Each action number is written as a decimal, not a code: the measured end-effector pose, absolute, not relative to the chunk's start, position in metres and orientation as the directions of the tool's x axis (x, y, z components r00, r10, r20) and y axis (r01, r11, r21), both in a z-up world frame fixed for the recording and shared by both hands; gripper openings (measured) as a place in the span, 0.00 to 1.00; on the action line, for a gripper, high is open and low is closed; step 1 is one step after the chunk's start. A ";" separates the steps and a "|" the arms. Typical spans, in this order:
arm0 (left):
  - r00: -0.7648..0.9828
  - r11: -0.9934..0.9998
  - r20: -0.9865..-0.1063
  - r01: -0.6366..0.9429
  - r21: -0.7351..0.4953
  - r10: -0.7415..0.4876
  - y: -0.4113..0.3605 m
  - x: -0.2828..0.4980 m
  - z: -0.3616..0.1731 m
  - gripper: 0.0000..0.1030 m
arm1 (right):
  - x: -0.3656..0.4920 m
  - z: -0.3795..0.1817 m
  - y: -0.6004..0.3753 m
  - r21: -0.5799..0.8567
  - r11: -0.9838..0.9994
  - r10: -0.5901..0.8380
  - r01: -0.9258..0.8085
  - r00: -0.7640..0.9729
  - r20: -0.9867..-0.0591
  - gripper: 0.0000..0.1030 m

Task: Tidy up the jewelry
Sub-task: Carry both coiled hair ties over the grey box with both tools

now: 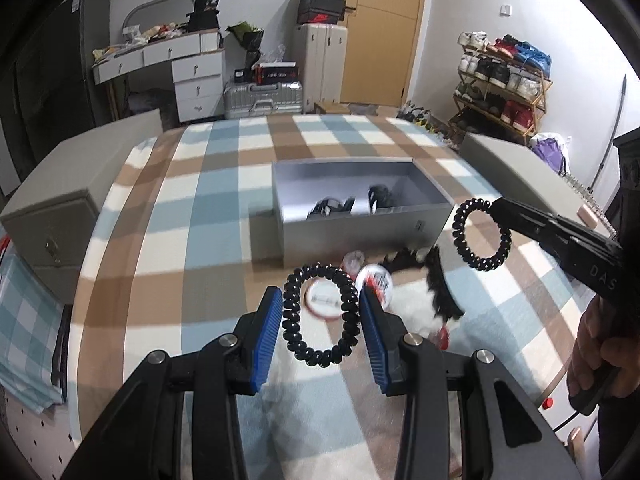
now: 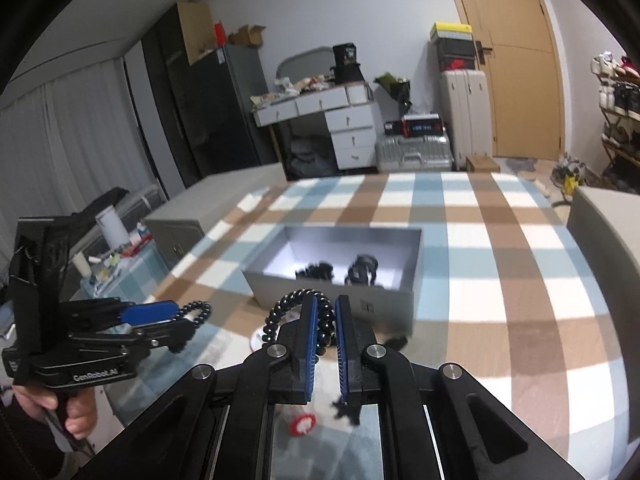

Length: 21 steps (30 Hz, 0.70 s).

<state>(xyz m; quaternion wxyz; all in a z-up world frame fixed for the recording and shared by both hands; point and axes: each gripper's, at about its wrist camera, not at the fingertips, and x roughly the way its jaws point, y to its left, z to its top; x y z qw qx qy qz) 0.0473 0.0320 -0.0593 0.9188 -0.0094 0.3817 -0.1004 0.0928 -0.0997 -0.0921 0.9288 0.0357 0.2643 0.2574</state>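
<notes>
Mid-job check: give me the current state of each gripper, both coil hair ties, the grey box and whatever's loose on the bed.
left gripper: shut on a coil tie, raised
left coil tie: held across its width between the blue pads
right gripper: shut on the other tie
right coil tie: dangling from the fingertips
grey box: open, dark items inside
round tins: lying on the bedspread

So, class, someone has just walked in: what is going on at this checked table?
A person is tidying hair ties with two hand-held grippers. The left gripper clamps a black spiral hair tie across its width, and the right gripper pinches a second black spiral hair tie by its edge. Both ties are in the air in front of the open grey box, which already holds dark items. More small things lie on the checked tablecloth.
</notes>
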 end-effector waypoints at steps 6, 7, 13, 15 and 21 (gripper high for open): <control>0.714 0.974 -0.664 0.199 -0.112 -0.222 0.029 0.072 -0.042 0.33 | 0.116 -0.075 -0.095 0.193 0.859 0.507 -0.474 0.738 -0.445 0.08; 0.719 0.973 -0.658 0.200 -0.115 -0.225 0.028 0.080 -0.039 0.33 | 0.121 -0.074 -0.094 0.193 0.858 0.509 -0.475 0.739 -0.442 0.08; 0.717 0.968 -0.651 0.212 -0.135 -0.248 0.023 0.113 -0.043 0.33 | 0.156 -0.076 -0.087 0.205 0.860 0.507 -0.468 0.733 -0.453 0.08; 0.704 0.966 -0.662 0.212 -0.148 -0.256 0.023 0.122 -0.049 0.33 | 0.168 -0.080 -0.084 0.206 0.862 0.502 -0.463 0.728 -0.466 0.08; 0.669 0.960 -0.689 0.212 -0.183 -0.279 0.022 0.140 -0.061 0.33 | 0.191 -0.091 -0.079 0.203 0.864 0.496 -0.460 0.716 -0.492 0.08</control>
